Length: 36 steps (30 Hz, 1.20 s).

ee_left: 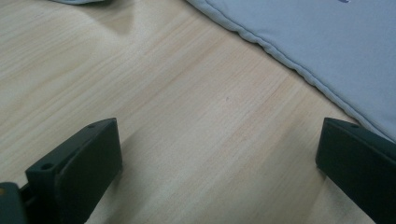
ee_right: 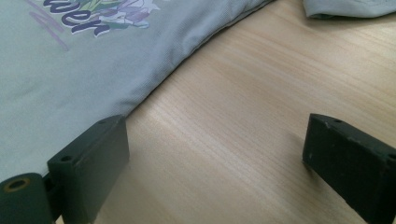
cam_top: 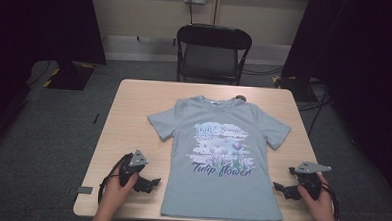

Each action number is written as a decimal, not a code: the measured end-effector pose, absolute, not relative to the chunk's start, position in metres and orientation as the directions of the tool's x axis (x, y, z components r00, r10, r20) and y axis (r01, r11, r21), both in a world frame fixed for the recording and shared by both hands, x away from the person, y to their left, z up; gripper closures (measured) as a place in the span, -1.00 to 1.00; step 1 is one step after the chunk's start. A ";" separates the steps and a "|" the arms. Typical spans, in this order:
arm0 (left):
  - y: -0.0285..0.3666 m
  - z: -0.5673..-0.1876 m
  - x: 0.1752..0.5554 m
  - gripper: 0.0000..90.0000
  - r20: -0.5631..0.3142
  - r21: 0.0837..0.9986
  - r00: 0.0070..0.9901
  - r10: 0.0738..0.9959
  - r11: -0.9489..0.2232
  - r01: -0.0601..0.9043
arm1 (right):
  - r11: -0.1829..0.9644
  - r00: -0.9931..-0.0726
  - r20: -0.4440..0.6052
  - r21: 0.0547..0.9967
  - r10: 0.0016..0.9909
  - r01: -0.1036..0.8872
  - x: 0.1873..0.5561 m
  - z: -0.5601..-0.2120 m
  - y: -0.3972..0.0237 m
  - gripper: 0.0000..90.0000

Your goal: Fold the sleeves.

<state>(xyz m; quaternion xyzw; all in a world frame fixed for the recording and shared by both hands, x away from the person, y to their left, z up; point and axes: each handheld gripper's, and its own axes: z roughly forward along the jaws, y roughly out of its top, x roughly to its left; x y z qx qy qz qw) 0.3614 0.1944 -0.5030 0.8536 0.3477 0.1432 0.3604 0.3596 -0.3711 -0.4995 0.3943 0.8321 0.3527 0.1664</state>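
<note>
A light blue T-shirt [cam_top: 221,156] with a "Tulip flower" print lies flat and face up in the middle of the wooden table [cam_top: 133,118], collar toward the far edge. My left gripper [cam_top: 153,182] rests low on the table just left of the shirt's lower hem side, jaws wide apart and open over bare wood [ee_left: 210,140]; the shirt's edge [ee_left: 299,70] runs past its right jaw. My right gripper [cam_top: 276,186] sits at the shirt's lower right side, open, with its left jaw at the shirt [ee_right: 70,84] edge and bare wood between the jaws.
A black folding chair [cam_top: 212,52] stands behind the table's far edge. A small dark object [cam_top: 241,98] lies by the shirt's collar. Dark curtains hang on both sides, and cables run on the floor at the right.
</note>
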 end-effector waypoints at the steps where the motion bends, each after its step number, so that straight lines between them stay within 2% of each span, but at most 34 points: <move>1: 0.194 -0.503 0.361 -1.00 -0.006 0.715 0.717 0.697 -0.498 0.490 | 0.440 -0.634 0.001 0.718 0.774 0.539 0.360 -0.500 -0.371 -0.86; 13: 0.194 -0.503 0.361 -1.00 -0.007 0.715 0.715 0.699 -0.497 0.493 | 0.430 -0.627 0.019 0.711 0.779 0.556 0.362 -0.498 -0.371 -0.82; 36: 0.195 -0.503 0.360 -1.00 -0.006 0.715 0.710 0.704 -0.494 0.495 | 0.391 -0.592 0.028 0.726 0.805 0.566 0.415 -0.471 -0.382 -0.78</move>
